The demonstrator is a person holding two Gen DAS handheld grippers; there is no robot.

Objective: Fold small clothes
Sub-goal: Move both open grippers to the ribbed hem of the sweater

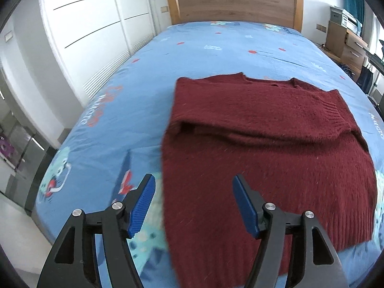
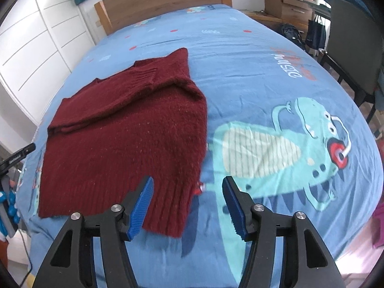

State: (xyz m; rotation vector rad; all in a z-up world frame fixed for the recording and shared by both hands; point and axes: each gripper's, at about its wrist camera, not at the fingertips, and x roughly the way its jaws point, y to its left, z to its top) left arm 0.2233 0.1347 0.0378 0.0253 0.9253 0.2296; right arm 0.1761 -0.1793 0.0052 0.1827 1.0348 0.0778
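Note:
A dark red knitted sweater (image 1: 264,148) lies flat on the blue bed, sleeves folded in across its body, ribbed hem toward me. My left gripper (image 1: 193,184) is open and empty, hovering over the sweater's near left hem corner. In the right wrist view the sweater (image 2: 127,139) lies left of centre. My right gripper (image 2: 187,184) is open and empty, above the sweater's near right hem corner.
The bed has a blue dinosaur-print sheet (image 2: 276,91) and a wooden headboard (image 1: 235,2). White wardrobes (image 1: 91,36) stand to the left. A chair (image 2: 350,48) and wooden drawers (image 2: 288,0) stand to the right of the bed.

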